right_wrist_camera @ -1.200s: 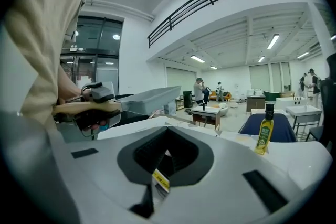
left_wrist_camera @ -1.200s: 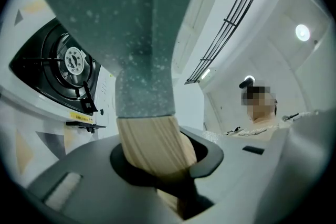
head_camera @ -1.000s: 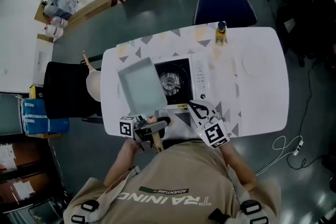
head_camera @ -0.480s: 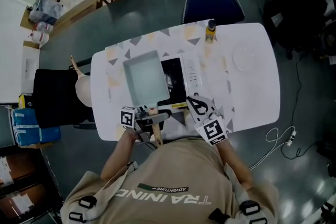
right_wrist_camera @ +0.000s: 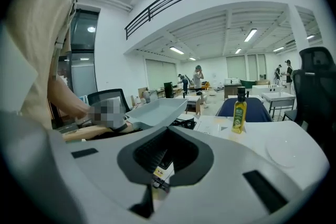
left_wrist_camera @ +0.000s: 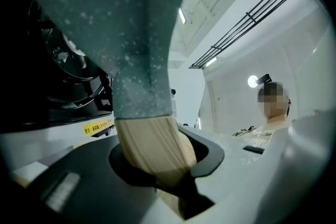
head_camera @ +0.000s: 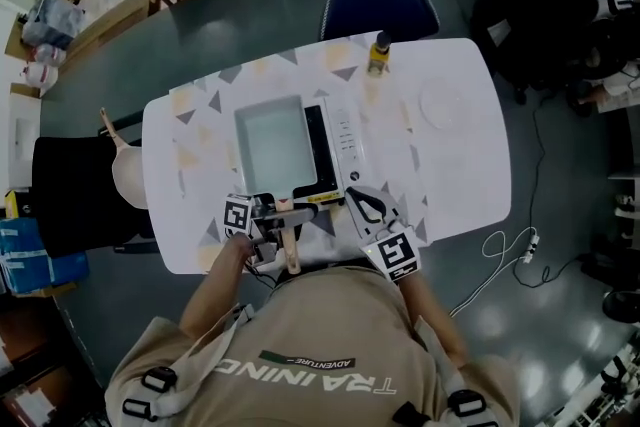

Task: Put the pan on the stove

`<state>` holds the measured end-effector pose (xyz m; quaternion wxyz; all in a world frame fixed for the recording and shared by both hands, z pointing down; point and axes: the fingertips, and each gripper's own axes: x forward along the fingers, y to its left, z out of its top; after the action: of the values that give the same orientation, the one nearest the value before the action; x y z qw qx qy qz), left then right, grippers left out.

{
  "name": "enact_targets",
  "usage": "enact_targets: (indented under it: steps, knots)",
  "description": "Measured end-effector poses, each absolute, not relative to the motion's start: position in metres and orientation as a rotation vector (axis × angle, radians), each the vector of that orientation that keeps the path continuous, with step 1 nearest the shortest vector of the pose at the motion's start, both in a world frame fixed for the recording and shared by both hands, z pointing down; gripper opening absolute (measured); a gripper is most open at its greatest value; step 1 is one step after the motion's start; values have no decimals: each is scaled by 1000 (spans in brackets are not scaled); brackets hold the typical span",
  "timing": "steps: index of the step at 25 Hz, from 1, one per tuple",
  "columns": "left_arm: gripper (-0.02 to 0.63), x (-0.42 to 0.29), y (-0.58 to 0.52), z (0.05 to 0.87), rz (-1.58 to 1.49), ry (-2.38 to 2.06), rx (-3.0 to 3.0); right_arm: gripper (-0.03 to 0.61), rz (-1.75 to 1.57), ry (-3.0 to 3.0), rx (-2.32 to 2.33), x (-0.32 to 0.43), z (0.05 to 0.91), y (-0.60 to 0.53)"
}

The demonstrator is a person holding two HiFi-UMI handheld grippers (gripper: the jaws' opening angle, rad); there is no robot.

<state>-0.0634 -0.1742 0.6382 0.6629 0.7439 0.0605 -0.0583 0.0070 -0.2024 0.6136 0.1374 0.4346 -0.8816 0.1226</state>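
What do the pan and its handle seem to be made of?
The pan is probably metal under a matte grey-green coating; pale speckles show on its underside. The handle looks like wood: light tan, no gloss, with fine grain lines along its length.

The white tabletop (head_camera: 462,177) carries a stove (head_camera: 346,141) near its middle, a yellow bottle (head_camera: 379,54) at the far edge, and a pale plate (head_camera: 441,104) to the right, well apart from the stove.

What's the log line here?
left gripper: shut on wooden handle of grey rectangular pan | pan: held over black-and-white portable stove | right gripper: shut, empty
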Motion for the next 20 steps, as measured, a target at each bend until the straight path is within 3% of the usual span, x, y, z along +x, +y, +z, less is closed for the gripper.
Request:
enact_targets:
  steps: [20]
  knots:
    - [104,-57,-173,671,-97,97,1652,3,335,-2532,1174,-1,602,-199]
